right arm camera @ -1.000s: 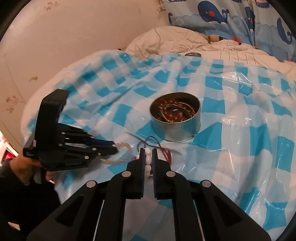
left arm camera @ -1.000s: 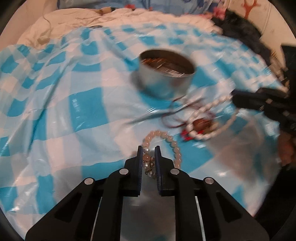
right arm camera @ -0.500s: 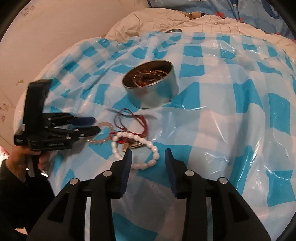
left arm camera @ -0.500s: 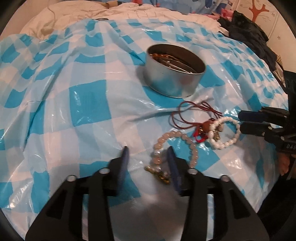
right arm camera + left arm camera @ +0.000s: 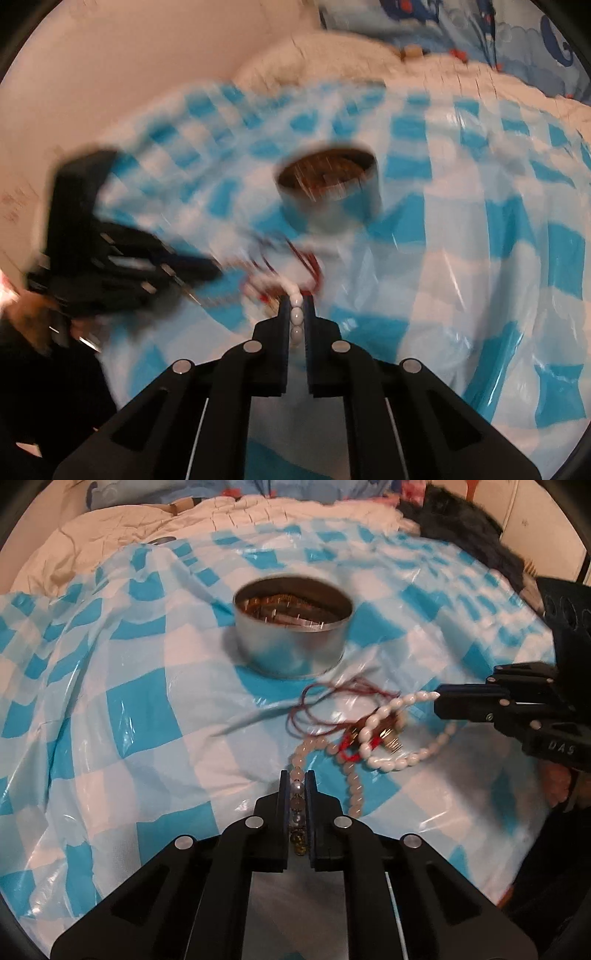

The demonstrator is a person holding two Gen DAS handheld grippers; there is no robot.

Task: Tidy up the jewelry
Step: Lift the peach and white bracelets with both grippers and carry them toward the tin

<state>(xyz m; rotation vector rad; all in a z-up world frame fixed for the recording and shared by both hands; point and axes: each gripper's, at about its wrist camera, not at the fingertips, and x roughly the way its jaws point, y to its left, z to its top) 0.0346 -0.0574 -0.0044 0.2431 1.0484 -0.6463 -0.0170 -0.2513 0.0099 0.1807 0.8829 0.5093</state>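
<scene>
- left wrist view: the left gripper (image 5: 296, 775) has just closed its jaws, now clamped on the pale bead bracelet (image 5: 349, 771), whose loop curls off ahead and right of the tips.
- further ahead-right, a white bead bracelet (image 5: 388, 764) lies tangled with a red cord (image 5: 332, 705); the right gripper (image 5: 437, 701) pinches its far end.
- straight ahead of the jaws stands a round metal tin (image 5: 291, 642) on the blue checked plastic sheet (image 5: 129, 709).
- right wrist view, blurred: the right gripper (image 5: 296, 301) has just closed too, jaws clamped on the white bead bracelet (image 5: 296, 314); the tin (image 5: 330, 192) sits ahead, the left gripper (image 5: 210, 271) to the left.
</scene>
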